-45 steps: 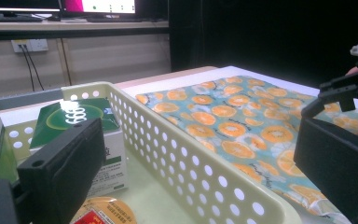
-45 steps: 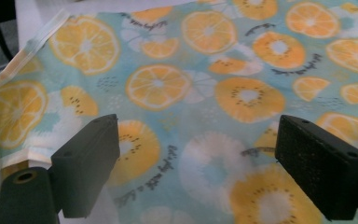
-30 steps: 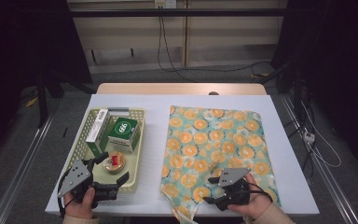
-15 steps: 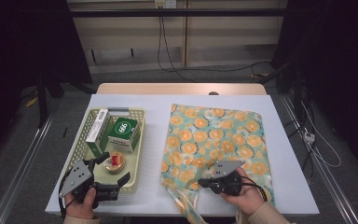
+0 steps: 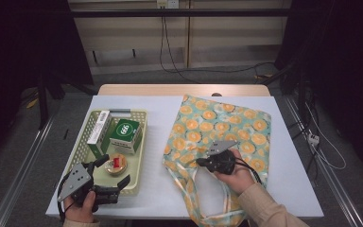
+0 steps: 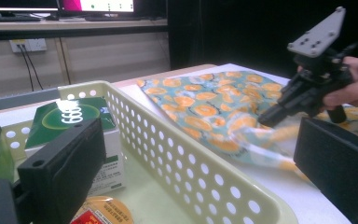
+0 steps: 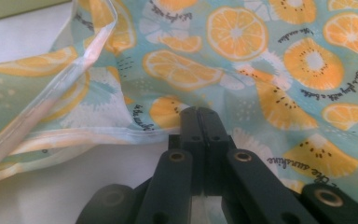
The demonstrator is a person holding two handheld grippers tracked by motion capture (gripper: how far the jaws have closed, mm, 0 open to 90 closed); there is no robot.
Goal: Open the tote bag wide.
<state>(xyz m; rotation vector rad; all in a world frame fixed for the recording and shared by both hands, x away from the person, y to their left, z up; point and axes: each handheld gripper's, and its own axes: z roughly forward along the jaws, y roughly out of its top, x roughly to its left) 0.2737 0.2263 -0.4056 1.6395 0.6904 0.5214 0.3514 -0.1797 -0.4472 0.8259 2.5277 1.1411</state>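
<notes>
Hovering at the near end of the basket, the left hand-held gripper stands wide open and empty; to its right, the right hand-held gripper is clamped on the fruit-print bag's opening edge, lifting it off the tabletop.

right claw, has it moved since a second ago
Yes. The right claw, shut on the bag, has gone from the table's near edge up the high view, dragging the bag's hem with it.

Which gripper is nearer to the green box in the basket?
Left. The left gripper is open at the basket's near end, close to the green box; the right gripper is shut on the fruit-print bag.
</notes>
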